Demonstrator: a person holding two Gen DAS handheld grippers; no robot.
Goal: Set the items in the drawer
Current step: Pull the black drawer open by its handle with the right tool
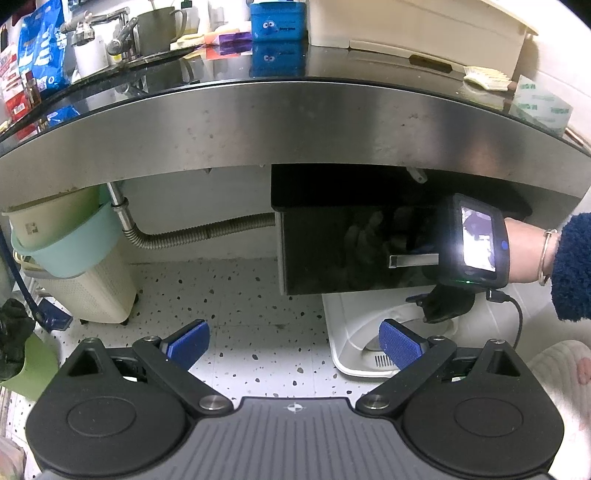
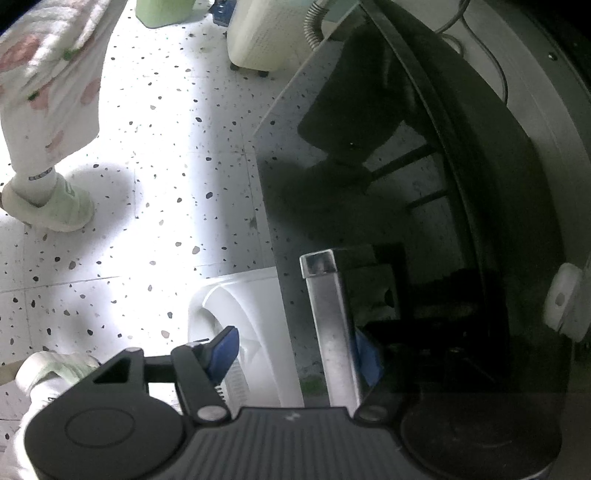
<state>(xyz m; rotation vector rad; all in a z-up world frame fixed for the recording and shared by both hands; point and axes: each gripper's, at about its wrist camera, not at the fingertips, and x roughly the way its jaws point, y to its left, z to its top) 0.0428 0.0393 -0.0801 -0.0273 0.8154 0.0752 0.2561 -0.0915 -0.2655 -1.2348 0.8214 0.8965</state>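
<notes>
A glossy black drawer front (image 1: pixel 343 251) hangs under the steel counter edge (image 1: pixel 295 125), standing a little out from it. Its metal bar handle (image 1: pixel 410 260) shows up close in the right wrist view (image 2: pixel 328 332). My right gripper (image 2: pixel 295 358) straddles that handle. The left blue pad (image 2: pixel 221 354) stands well clear of the bar, and the right pad sits just behind it, so the gripper is open. From the left wrist view the right gripper (image 1: pixel 443 304) appears with its lit screen and a hand in a blue sleeve. My left gripper (image 1: pixel 293 345) hangs open over the floor, holding nothing.
A white appliance (image 1: pixel 354 332) sits on the speckled floor below the drawer. A teal basin (image 1: pixel 74 247), a cream basket (image 1: pixel 99 291) and a metal hose (image 1: pixel 199 232) are to the left. A blue tin (image 1: pixel 279 22) and tape rolls (image 1: pixel 539 107) stand on the counter. A person's legs (image 2: pixel 48 110) are nearby.
</notes>
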